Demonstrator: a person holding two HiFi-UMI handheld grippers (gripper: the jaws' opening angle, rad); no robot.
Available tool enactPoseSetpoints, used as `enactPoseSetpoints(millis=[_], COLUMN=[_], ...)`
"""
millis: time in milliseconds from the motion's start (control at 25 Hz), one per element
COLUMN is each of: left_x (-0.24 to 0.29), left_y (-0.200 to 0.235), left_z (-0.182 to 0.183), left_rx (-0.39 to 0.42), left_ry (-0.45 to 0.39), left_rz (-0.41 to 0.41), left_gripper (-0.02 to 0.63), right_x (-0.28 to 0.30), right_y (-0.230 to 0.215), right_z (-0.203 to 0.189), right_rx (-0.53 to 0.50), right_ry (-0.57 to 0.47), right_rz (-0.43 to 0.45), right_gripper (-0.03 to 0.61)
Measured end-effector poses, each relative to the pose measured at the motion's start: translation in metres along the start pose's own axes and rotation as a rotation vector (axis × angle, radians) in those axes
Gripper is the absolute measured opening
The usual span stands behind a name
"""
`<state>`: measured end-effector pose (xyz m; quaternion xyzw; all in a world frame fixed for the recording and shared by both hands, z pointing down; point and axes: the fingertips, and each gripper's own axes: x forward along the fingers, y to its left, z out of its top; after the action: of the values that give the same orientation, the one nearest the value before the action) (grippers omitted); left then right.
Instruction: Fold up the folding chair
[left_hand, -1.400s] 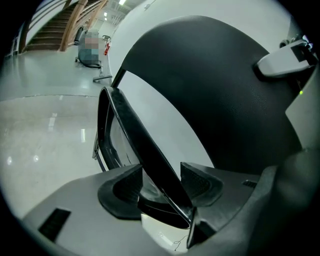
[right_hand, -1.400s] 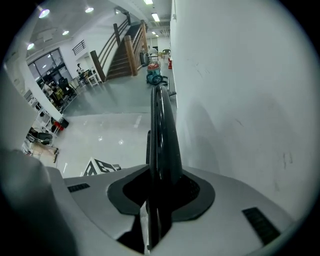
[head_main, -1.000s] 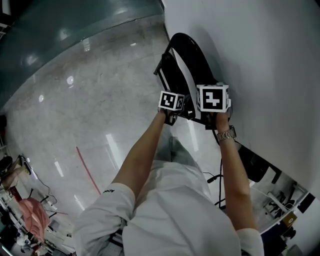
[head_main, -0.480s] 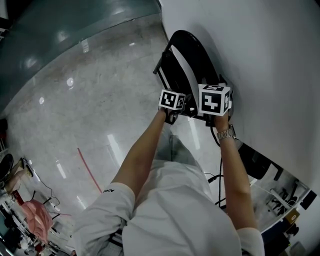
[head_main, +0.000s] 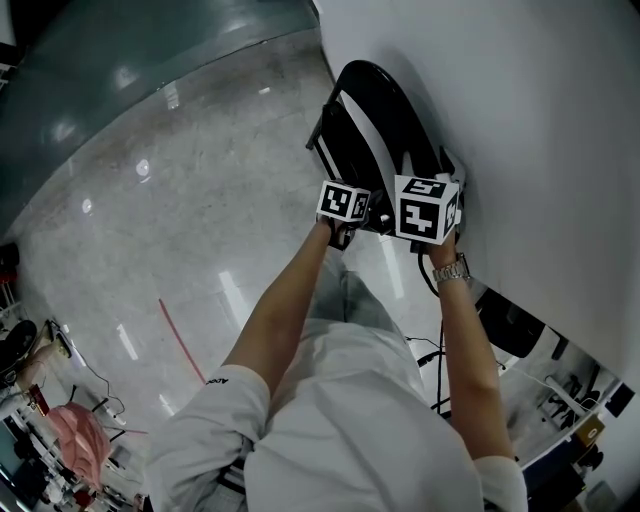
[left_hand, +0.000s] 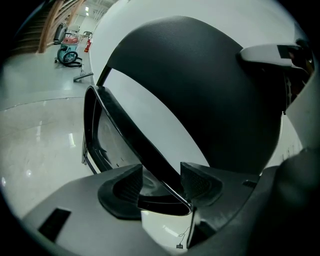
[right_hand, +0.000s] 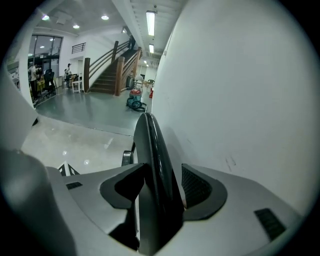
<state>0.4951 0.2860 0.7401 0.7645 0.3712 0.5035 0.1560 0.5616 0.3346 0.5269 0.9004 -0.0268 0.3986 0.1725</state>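
Observation:
The black folding chair (head_main: 385, 115) stands folded flat against the white wall (head_main: 520, 100). My left gripper (left_hand: 161, 182) is shut on the thin black frame bar (left_hand: 132, 142) of the chair, which runs slantwise between its pads; the broad black backrest (left_hand: 210, 90) fills the view beyond. My right gripper (right_hand: 162, 187) straddles the chair's rounded black edge (right_hand: 152, 150). Its jaws are opening, and a light gap shows beside the right pad (right_hand: 195, 187). In the head view both marker cubes (head_main: 343, 202) (head_main: 427, 208) sit side by side at the chair's near end.
Polished grey floor (head_main: 180, 200) spreads left of the chair, with a red line (head_main: 180, 340) on it. Cables (head_main: 430, 355) and desks (head_main: 560, 390) lie to the lower right. A staircase (right_hand: 107, 70) and a teal machine (right_hand: 134, 102) are far off.
The right gripper's cube has tipped forward and shifted slightly toward the chair's near end. The left gripper and the chair have stayed put.

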Motion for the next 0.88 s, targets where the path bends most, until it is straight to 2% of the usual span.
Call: enactPoseSetpoints(millis=[280,360,600,880], left_x=[0.011,0.013,0.013,-0.008], left_y=[-0.011,-0.014,-0.018,0.003], left_z=[0.006,0.006,0.006,0.003], left_rx=[0.021,0.023,0.035,0.023], left_ry=[0.016,0.020,0.030,0.001], left_rz=[-0.012,-0.013,-0.007,0.050], left_gripper=[0.249,0.249,0.249,0.249], right_x=[-0.005,-0.012,-0.019,-0.006], right_y=[-0.016,-0.020,0.000,0.015], right_z=[0.000,0.004,0.002,-0.027], right_rx=[-0.021,0.002,0.214,0.292], right_ry=[0.008,0.002,0.016,0.059], right_rz=[0.014,0.028,0.203,0.344], right_gripper=[0.210,0.210,0.209,0.199])
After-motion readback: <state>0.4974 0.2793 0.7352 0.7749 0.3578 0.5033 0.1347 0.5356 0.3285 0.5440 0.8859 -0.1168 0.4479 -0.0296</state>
